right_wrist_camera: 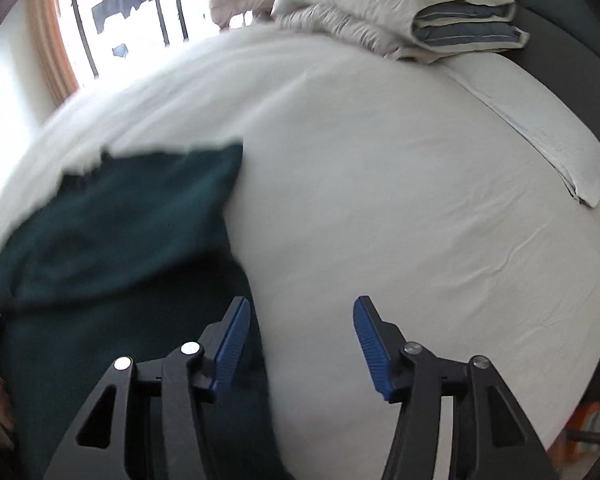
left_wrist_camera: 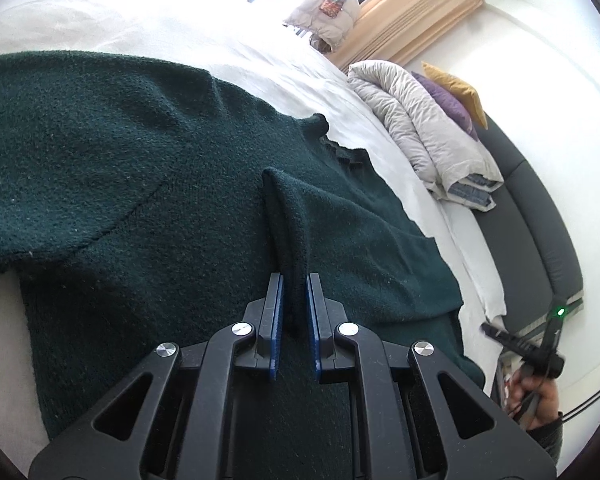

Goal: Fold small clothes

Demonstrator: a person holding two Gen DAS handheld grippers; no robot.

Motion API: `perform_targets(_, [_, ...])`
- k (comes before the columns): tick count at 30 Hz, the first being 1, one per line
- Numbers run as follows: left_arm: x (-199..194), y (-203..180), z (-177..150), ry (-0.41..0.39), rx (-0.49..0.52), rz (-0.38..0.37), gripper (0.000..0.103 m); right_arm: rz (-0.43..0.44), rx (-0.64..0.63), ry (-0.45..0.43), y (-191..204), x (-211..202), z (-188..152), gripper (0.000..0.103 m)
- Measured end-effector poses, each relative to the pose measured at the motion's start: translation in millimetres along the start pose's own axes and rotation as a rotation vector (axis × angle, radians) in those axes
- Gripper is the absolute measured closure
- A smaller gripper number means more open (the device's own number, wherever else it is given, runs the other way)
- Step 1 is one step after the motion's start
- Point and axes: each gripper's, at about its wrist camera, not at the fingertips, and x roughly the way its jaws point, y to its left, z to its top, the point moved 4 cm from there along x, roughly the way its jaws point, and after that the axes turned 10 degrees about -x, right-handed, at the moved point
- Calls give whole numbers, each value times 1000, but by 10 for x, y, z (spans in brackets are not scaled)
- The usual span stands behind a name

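A dark green knitted sweater [left_wrist_camera: 140,160] lies spread on a white bed sheet [left_wrist_camera: 228,40]. My left gripper [left_wrist_camera: 295,280] is shut on a raised pinch of the sweater's fabric [left_wrist_camera: 288,216], near the neckline side. In the right wrist view the sweater [right_wrist_camera: 120,240] shows at the left, blurred. My right gripper [right_wrist_camera: 300,320] is open and empty above the bare sheet [right_wrist_camera: 380,200], its left finger [right_wrist_camera: 232,336] at the sweater's edge. The right gripper also shows in the left wrist view [left_wrist_camera: 540,344], held in a hand beyond the sweater's right edge.
A folded grey quilt [left_wrist_camera: 432,136] with purple and yellow cushions [left_wrist_camera: 456,96] lies at the head of the bed, against a dark headboard [left_wrist_camera: 540,208]. A folded white cloth [right_wrist_camera: 540,136] lies on the sheet. Orange curtains [left_wrist_camera: 416,12] hang by the window.
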Motion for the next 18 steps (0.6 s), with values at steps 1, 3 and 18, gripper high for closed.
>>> perform_targets(1, [0, 10, 3, -4, -4, -4, 92, 70, 29, -39, 22, -41, 110, 45])
perform_targets(3, [4, 9, 4, -8, -1, -3, 92, 288, 58, -91, 222, -22, 334, 45])
perform_targets(18, [-3, -24, -51, -30, 28, 8, 92, 515, 529, -95, -230, 1490, 652, 100])
